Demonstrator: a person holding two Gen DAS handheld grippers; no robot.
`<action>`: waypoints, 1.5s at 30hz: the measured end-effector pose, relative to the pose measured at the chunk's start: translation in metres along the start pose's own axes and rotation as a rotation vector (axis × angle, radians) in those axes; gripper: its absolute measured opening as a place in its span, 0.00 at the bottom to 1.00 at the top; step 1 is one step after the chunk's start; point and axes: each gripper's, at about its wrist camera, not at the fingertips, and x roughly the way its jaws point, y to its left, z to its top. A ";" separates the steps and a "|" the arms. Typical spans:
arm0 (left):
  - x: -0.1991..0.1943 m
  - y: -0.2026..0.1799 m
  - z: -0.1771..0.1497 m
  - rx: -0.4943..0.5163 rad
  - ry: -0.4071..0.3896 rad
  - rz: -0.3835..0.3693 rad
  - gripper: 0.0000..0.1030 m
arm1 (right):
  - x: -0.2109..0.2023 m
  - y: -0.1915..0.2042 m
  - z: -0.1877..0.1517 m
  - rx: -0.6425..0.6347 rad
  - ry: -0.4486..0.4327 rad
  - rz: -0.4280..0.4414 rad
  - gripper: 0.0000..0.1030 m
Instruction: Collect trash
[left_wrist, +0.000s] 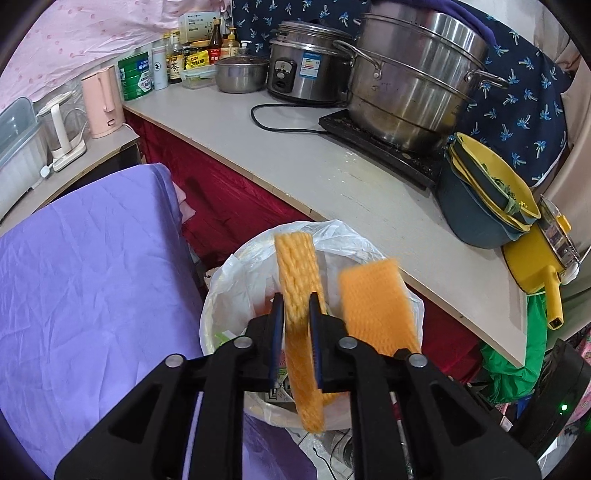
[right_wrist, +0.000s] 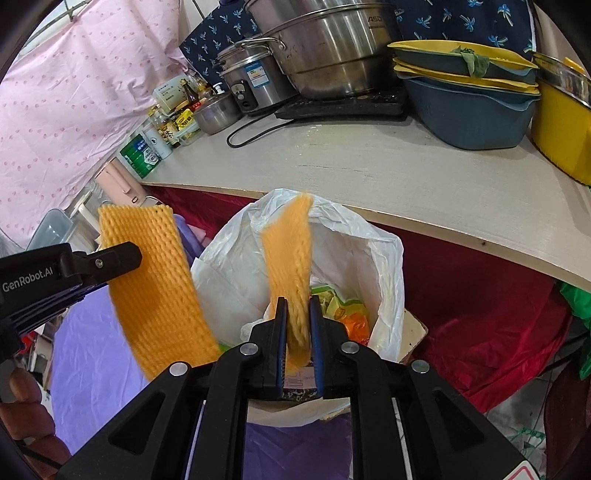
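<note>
My left gripper (left_wrist: 296, 306) is shut on an orange foam net sleeve (left_wrist: 297, 280), held edge-on above a white-lined trash bin (left_wrist: 236, 280). My right gripper (right_wrist: 297, 308) is shut on a second orange foam net sleeve (right_wrist: 290, 251) above the same bin (right_wrist: 384, 266). The right gripper's sleeve shows blurred in the left wrist view (left_wrist: 373, 302). The left gripper's sleeve (right_wrist: 155, 280) and one of its fingers (right_wrist: 110, 260) show at the left of the right wrist view. The bin holds wrappers (right_wrist: 347, 310).
A pale counter (left_wrist: 332, 173) runs behind the bin, with steel pots (left_wrist: 413, 81), a rice cooker (left_wrist: 306, 66), stacked basins (left_wrist: 480, 199), a yellow pot (left_wrist: 543, 266) and bottles. Red cloth (left_wrist: 229, 199) hangs under it. A purple sheet (left_wrist: 92, 277) lies left of the bin.
</note>
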 end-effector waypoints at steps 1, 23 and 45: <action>0.002 0.001 0.000 -0.001 -0.004 -0.002 0.26 | 0.002 0.000 0.000 0.002 0.001 -0.002 0.16; -0.040 0.062 -0.024 -0.097 -0.048 0.104 0.53 | -0.033 0.036 -0.010 -0.085 -0.039 0.019 0.58; -0.089 0.084 -0.086 -0.089 -0.048 0.236 0.78 | -0.086 0.071 -0.054 -0.249 -0.023 -0.004 0.82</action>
